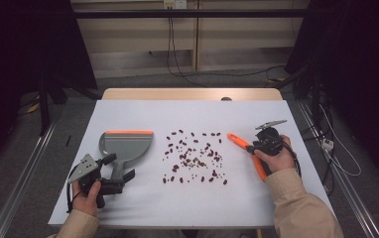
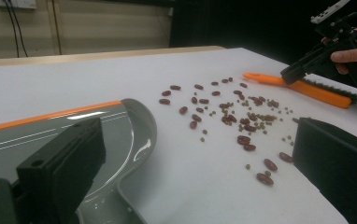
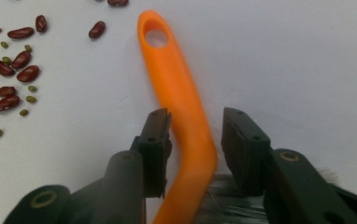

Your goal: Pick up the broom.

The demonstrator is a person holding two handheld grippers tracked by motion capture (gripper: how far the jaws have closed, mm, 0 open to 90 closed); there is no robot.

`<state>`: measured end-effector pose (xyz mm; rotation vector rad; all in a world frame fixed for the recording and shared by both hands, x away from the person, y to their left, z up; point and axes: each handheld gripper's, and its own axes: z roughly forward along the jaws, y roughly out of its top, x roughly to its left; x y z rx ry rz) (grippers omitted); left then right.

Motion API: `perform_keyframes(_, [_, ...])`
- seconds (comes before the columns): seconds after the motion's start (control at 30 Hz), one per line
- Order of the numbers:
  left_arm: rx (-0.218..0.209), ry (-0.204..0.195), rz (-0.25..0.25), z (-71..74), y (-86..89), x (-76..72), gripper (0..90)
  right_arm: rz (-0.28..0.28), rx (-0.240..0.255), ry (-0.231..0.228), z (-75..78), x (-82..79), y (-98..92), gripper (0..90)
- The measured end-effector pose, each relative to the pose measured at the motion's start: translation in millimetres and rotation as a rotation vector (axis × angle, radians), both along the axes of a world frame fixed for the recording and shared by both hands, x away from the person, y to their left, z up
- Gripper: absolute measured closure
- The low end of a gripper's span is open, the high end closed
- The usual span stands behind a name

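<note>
A grey dustpan (image 1: 128, 146) with an orange front lip lies at the left of the white table, its handle pointing toward me. My left gripper (image 1: 120, 167) stands open with that handle between its jaws; in the left gripper view the dustpan (image 2: 120, 126) runs under the left jaw. Red beans and small green ones (image 1: 192, 156) are scattered mid-table. To their right lies an orange brush (image 1: 237, 141). My right gripper (image 3: 195, 121) straddles the brush handle (image 3: 167, 60): the left pad is against it, and a thin gap shows at the right pad.
The white board (image 1: 143, 114) covers a wooden table. Dark curtains hang on both sides and cables run on the floor behind. In the left gripper view the right gripper (image 2: 289, 74) and brush (image 2: 307, 88) sit beyond the beans (image 2: 232, 112).
</note>
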<state>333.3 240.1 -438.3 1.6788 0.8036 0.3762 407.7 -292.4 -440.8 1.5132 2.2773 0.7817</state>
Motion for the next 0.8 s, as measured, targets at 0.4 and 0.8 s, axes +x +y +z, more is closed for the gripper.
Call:
perform_keyframes(0.4, [0.004, 0.000, 0.000, 0.0, -1.8, -0.4, 2.7, 0.027, -0.012, 0.055, -7.4, 3.4, -0.9, 67.7])
perform_keyframes(0.8, [0.004, -0.005, 0.005, -0.1, -4.2, 1.4, 2.7, 0.016, 0.001, 0.083, -5.9, 6.9, -2.2, 69.2])
